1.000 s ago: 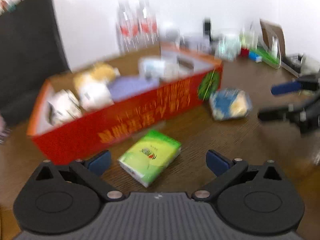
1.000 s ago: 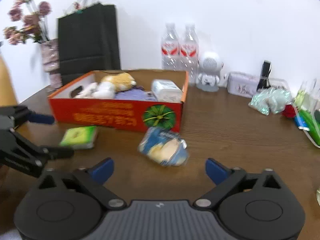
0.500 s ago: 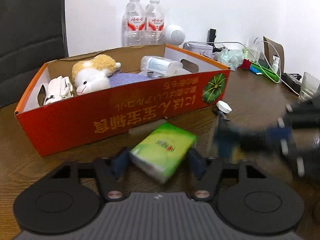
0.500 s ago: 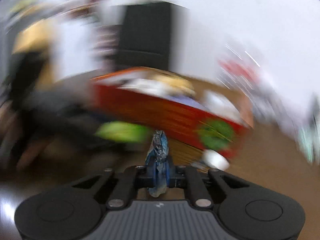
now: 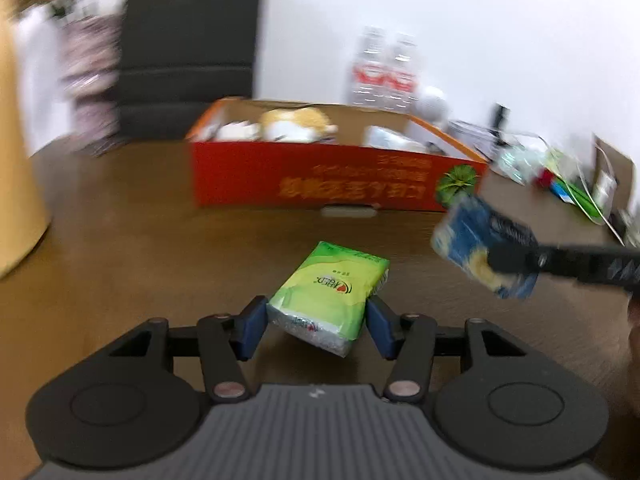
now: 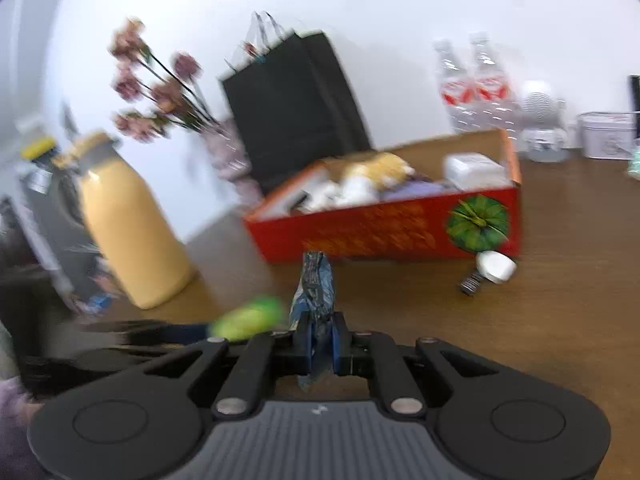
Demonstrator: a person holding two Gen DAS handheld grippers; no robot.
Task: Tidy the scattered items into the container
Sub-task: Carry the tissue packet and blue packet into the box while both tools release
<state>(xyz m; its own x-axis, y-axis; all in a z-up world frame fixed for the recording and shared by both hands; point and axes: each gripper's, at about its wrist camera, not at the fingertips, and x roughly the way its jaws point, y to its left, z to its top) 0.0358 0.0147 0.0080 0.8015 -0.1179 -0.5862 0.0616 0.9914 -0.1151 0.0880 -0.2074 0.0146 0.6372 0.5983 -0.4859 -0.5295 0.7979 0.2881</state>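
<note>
My left gripper (image 5: 316, 330) is shut on a green tissue pack (image 5: 330, 298) and holds it above the brown table. My right gripper (image 6: 320, 344) is shut on a blue snack bag (image 6: 314, 292); the bag also shows in the left wrist view (image 5: 476, 246), raised off the table. The red cardboard box (image 5: 332, 184) stands beyond both, holding a plush toy (image 5: 298, 124) and white items. In the right wrist view the box (image 6: 384, 228) is ahead to the right. A light bulb (image 6: 490, 270) lies on the table in front of the box.
A yellow bottle (image 6: 128, 228), a vase of dried flowers (image 6: 160, 88) and a black paper bag (image 6: 296, 108) stand left of the box. Two water bottles (image 5: 384, 72) and a white speaker (image 6: 540, 120) stand behind it. Cables and small items (image 5: 560, 184) clutter the right.
Both grippers closed from open: the left on the tissue pack, the right on the snack bag. Both have lifted their items off the table and pulled back from the box.
</note>
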